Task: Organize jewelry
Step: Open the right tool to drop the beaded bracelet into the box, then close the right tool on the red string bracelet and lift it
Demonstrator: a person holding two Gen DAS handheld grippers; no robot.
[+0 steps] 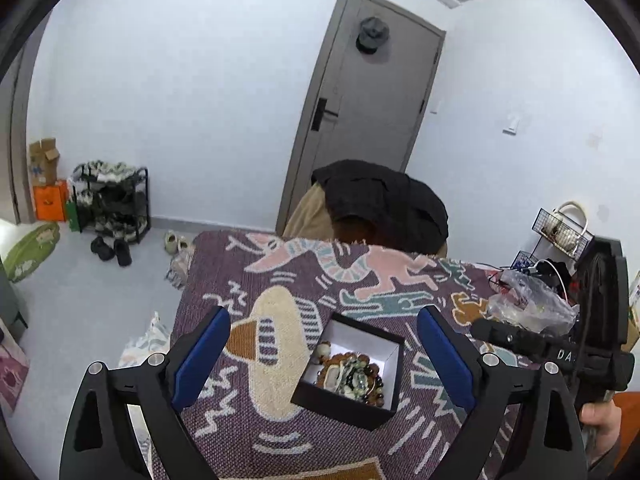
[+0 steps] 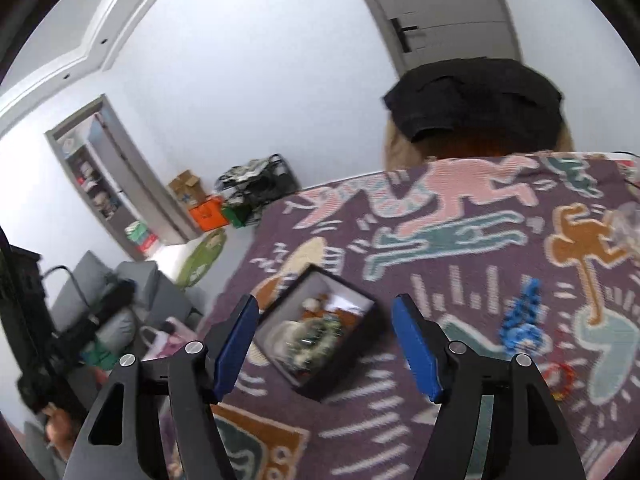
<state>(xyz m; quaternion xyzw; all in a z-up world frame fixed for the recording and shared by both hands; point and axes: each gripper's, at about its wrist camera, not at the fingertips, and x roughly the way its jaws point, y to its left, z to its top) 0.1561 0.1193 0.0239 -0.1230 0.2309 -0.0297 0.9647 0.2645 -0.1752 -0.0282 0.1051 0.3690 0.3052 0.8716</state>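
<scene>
A: Where does the jewelry stand? The black box (image 1: 347,372) sits low in the middle of the left wrist view, on the patterned cloth (image 1: 280,280) over the bench, with a heap of bead bracelets (image 1: 348,374) already inside.

B: And loose pieces remain. In the right wrist view a blue bead strand (image 2: 522,320) lies in the lower right of the frame, its long axis running from upper right down to lower left, and a red and orange bracelet (image 2: 562,376) lies just below it, nearer the right edge.

A: Which claw is closer to them?

B: The right claw (image 2: 324,344), by the look of it. Its blue pads are spread apart with nothing between them; the box only shows through the gap, lower on the cloth. The blue strand lies to the right of its right finger (image 2: 416,348), so the next move would likely be a swing toward the right of the frame.

A: And the left claw (image 1: 320,356)?

B: Spread wide as well, empty, framing the box in its own view. Neither loose piece shows there, so it seems the farther of the 2 from them.

A: The right view is blurred, so the strand's exact shape is hard to tell.
</scene>
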